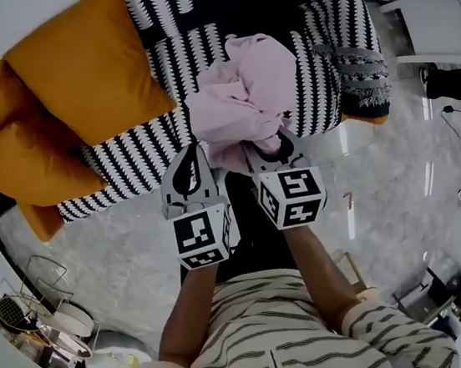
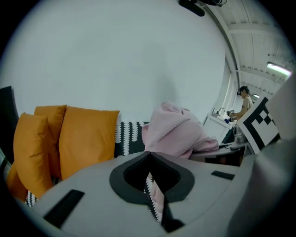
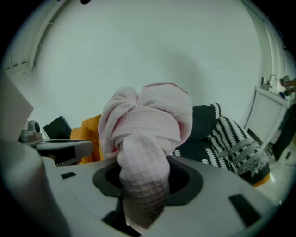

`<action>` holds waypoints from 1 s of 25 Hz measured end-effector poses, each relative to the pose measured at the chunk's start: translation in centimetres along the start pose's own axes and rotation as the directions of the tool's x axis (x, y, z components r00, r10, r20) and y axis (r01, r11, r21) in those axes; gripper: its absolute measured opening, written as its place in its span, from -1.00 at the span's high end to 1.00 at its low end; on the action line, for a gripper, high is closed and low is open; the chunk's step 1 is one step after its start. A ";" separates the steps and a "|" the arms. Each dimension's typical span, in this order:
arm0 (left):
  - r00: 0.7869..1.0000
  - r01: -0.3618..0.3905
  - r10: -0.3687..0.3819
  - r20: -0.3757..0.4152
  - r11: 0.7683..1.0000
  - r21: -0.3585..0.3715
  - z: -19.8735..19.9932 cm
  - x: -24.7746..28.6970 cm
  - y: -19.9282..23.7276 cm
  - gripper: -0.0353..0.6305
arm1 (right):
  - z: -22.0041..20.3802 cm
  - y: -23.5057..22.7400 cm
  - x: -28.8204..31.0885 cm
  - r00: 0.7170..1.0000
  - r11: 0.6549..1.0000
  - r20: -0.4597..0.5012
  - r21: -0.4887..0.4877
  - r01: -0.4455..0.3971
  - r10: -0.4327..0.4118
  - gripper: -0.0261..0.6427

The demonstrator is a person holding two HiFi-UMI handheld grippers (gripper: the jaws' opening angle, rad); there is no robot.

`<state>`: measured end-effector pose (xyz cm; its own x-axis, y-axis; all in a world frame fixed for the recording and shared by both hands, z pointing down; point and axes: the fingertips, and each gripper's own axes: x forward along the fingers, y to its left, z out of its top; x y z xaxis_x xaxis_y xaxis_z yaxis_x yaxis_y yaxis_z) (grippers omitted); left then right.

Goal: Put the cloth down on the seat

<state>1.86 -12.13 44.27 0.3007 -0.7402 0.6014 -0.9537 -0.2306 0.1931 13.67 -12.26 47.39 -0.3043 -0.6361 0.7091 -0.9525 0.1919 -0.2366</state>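
A bunched pink cloth [image 1: 244,93] hangs over the black-and-white patterned seat [image 1: 134,158], held up from below by both grippers. My right gripper [image 1: 268,150] is shut on a thick twisted fold of it; in the right gripper view the cloth [image 3: 148,125] rises straight out of the gripper [image 3: 143,173]. My left gripper [image 1: 196,168] sits at the cloth's lower left edge. In the left gripper view the gripper [image 2: 150,162] is nearly shut, with a thin pink strip in the slit. The main bundle [image 2: 178,132] lies just right of it, above the seat [image 2: 132,136].
Two orange cushions [image 1: 73,73] lean at the seat's left end. A dark tasselled cushion [image 1: 364,77] lies at its right end. A white table [image 1: 436,21] stands beyond, on grey marble floor [image 1: 399,182]. A wire rack with bowls [image 1: 46,321] is at lower left. A person [image 2: 243,104] stands far off.
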 end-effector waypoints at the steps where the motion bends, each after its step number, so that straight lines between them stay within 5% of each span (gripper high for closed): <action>1: 1.000 0.001 -0.001 -0.005 1.000 -0.003 -0.3 0.1 -0.1 0.88 | -0.3 -0.1 0.1 1.000 1.000 -0.006 0.004 0.001 -0.001 0.33; 25: 0.994 -0.035 0.028 -0.102 0.997 -0.070 -7.5 5.4 1.7 0.88 | -7.0 -2.0 6.8 0.992 0.999 -0.125 0.052 -0.001 0.007 0.33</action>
<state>1.89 -11.76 53.66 0.2728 -0.6783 0.6823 -0.9610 -0.1593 0.2259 13.40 -11.77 57.34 -0.3104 -0.5364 0.7848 -0.9503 0.1529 -0.2714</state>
